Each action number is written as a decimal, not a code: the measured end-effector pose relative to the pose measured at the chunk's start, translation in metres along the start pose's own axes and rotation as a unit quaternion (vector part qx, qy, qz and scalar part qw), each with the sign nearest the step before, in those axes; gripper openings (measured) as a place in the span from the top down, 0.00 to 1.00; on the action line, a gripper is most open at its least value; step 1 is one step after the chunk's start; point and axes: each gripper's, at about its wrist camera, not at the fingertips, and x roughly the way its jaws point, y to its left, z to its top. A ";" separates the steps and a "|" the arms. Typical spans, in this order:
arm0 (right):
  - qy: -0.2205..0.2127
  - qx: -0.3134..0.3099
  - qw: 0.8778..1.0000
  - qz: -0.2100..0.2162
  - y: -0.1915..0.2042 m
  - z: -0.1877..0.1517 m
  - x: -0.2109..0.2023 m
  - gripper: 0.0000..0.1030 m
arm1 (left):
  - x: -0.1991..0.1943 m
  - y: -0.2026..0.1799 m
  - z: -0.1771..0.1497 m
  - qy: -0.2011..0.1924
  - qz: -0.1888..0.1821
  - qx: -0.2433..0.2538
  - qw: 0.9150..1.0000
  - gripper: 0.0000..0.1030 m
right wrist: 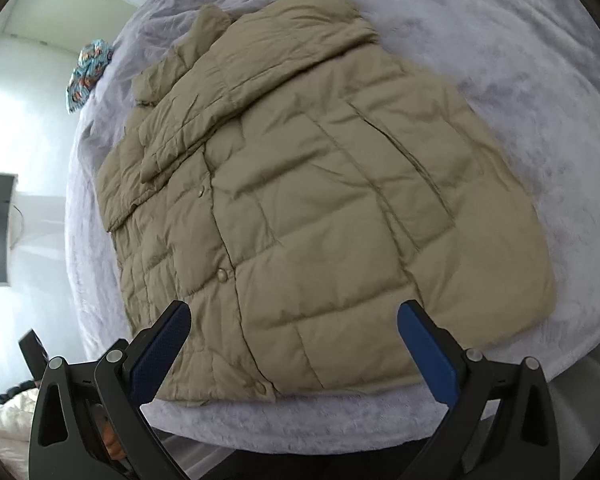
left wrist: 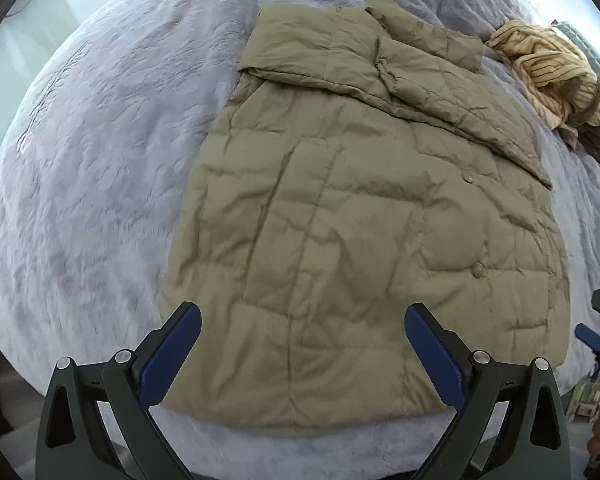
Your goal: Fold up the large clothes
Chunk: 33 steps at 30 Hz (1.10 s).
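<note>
Nearest the lens, the left gripper (left wrist: 302, 322) stands wide open with nothing between its blue pads, hanging over the near hem of the olive-tan quilted puffer jacket (left wrist: 360, 240); the right gripper (right wrist: 294, 318) is likewise spread to its widest and empty, poised above the same hem, a little further along toward the snap-button placket. That jacket lies flat on the pale grey plush bedspread (left wrist: 100, 200), hem toward the cameras and collar away, with its sleeves already laid across the chest at the far end. It looks light and puffy, soft with no stiffness of its own, and its smooth shell is probably slippery, so a shallow pinch may slide off; I would judge the best hold to be a deep bite on the two hem corners, gathering both layers, one gripper at each corner, so the lower half can be lifted and carried over toward the collar without sagging in the middle. Trapped air may make it spring back after folding. Beyond the jacket's far corner a tan ribbed knitted garment (left wrist: 556, 76) lies crumpled on the bedspread. No container shows in either view.
</note>
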 end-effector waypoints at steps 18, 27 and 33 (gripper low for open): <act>0.046 0.089 0.995 0.027 -0.088 -0.037 0.004 0.00 | -0.013 -0.001 -0.051 -0.012 0.033 -0.030 0.999 0.01; 0.054 0.117 0.991 0.045 -0.101 -0.045 0.016 0.00 | 0.004 0.019 -0.072 0.009 0.011 -0.043 0.999 0.01; 0.055 0.161 0.983 0.072 -0.121 -0.049 0.022 0.00 | 0.016 0.059 -0.094 0.035 -0.055 -0.115 0.991 0.01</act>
